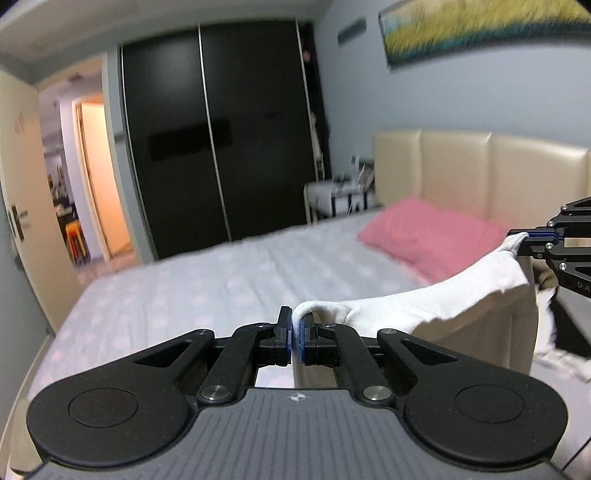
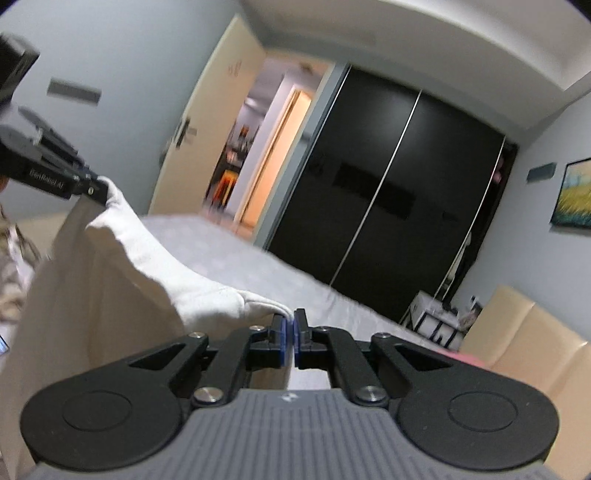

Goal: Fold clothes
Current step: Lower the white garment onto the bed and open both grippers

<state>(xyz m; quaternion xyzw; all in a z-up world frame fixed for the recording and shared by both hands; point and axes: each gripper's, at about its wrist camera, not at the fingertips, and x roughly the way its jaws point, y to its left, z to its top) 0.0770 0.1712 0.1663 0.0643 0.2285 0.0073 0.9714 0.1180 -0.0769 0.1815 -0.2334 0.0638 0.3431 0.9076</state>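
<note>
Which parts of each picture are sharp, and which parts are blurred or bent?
Left wrist view: the left gripper is sharp; the pink pillow and the painting are smeared. Right wrist view: the right gripper is sharp; the white garment is soft, and the wardrobe leans and curves.

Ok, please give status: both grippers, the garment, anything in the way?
Left hand-held gripper and right hand-held gripper shut on white garment. Garment stretched between them above bed. Pink pillow beyond, not blocking.

Pink pillow (image 1: 428,236) on bed (image 1: 207,291) — black wardrobe (image 1: 221,140) behind.
</note>
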